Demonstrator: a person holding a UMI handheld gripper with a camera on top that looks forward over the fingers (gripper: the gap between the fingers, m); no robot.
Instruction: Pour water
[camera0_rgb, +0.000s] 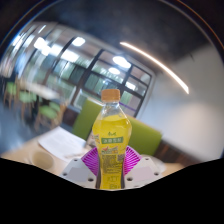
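A clear plastic bottle (110, 140) with yellow liquid, an orange cap and a green-yellow label stands upright between my fingers, lifted above the table. My gripper (111, 162) is shut on the bottle's lower half, both magenta pads (91, 160) pressing its sides. The bottle's base is hidden behind the gripper body. No cup or receiving vessel shows in the gripper view.
A light wooden table (40, 155) lies below and to the left, with a white sheet (62, 142) on it. Green chair backs (145, 138) stand behind the bottle. Large windows (100, 80) and ceiling lights fill the background.
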